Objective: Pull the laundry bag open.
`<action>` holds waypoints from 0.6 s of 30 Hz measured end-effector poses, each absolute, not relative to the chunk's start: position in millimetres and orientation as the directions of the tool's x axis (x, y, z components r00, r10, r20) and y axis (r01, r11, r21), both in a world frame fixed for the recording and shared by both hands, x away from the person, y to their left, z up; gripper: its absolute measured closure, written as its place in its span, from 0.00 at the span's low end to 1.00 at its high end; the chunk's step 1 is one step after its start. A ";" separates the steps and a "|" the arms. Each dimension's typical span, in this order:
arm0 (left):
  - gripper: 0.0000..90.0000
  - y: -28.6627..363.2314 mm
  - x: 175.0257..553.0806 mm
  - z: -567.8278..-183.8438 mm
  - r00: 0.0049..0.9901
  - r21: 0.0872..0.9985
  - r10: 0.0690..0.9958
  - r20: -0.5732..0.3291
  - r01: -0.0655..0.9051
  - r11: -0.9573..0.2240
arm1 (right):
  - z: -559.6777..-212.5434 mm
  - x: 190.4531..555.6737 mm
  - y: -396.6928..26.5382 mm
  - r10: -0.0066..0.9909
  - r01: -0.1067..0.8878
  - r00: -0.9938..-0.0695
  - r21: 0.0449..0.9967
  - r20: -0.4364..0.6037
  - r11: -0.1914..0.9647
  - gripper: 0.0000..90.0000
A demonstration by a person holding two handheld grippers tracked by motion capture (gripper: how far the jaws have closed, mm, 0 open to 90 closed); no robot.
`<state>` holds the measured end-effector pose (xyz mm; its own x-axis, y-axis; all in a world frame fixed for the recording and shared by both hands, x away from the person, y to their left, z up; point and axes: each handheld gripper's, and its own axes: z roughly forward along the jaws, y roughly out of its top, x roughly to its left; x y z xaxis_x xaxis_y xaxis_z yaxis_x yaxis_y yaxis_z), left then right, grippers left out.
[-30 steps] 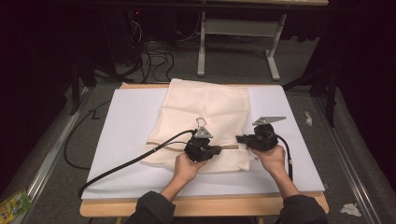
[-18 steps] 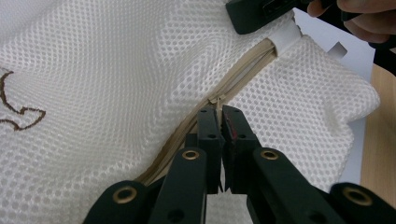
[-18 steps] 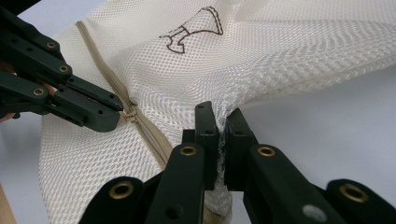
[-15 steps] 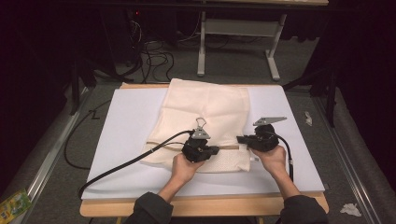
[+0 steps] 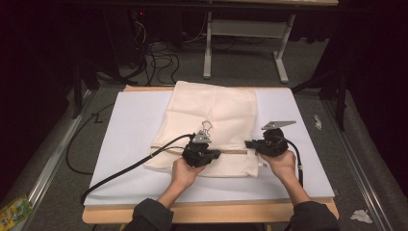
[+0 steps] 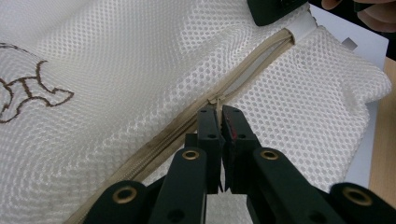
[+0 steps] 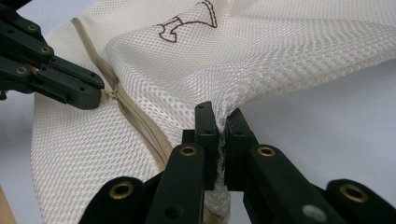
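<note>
A: Where's the high view set?
B: Overhead, near side, facing forward across the table point(image 5: 125, 144).
A: The gripper views?
B: Very close along the jaws (both share the mesh bag's point(image 6: 140, 60) zipper point(image 7: 140, 126)).

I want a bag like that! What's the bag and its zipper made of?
The bag looks like soft cream mesh fabric, probably polyester: tiny holes cover it, and it bunches where pinched. The zipper seems tan woven tape, matte; its pull is too small to judge.
</note>
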<state>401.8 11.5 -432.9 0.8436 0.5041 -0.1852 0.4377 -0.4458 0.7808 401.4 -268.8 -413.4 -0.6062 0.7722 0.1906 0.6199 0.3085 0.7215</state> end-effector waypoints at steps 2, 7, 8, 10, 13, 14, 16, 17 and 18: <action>0.97 14.2 401.9 -431.7 0.841 0.782 0.511 -0.178 0.436 -0.445 | -412.5 401.5 -268.5 0.774 0.621 -0.604 0.720 0.188 0.310 0.98; 0.97 18.3 402.5 -432.1 0.837 0.779 0.517 -0.180 0.442 -0.445 | -411.7 402.1 -268.9 0.772 0.615 -0.609 0.722 0.182 0.315 0.98; 0.97 18.7 402.5 -431.7 0.838 0.779 0.516 -0.179 0.441 -0.446 | -411.8 402.1 -269.0 0.771 0.616 -0.609 0.723 0.184 0.314 0.98; 0.97 19.3 402.2 -430.6 0.838 0.781 0.518 -0.171 0.436 -0.447 | -411.7 401.6 -268.1 0.774 0.617 -0.606 0.723 0.185 0.310 0.98; 0.97 21.6 401.9 -429.2 0.837 0.783 0.521 -0.167 0.434 -0.446 | -411.4 401.5 -268.0 0.777 0.617 -0.604 0.722 0.179 0.313 0.98; 0.97 22.1 401.9 -429.0 0.836 0.783 0.523 -0.167 0.435 -0.444 | -411.3 401.5 -268.2 0.775 0.615 -0.606 0.724 0.181 0.312 0.98; 0.97 23.4 401.9 -428.9 0.835 0.783 0.524 -0.167 0.436 -0.444 | -411.5 401.4 -268.4 0.776 0.617 -0.605 0.723 0.181 0.311 0.98; 0.97 23.7 401.7 -428.9 0.835 0.783 0.525 -0.166 0.435 -0.445 | -411.7 401.5 -268.3 0.776 0.618 -0.604 0.722 0.183 0.311 0.98; 0.97 23.9 401.4 -428.8 0.835 0.782 0.525 -0.163 0.434 -0.447 | -411.8 401.6 -268.1 0.775 0.615 -0.606 0.723 0.178 0.314 0.98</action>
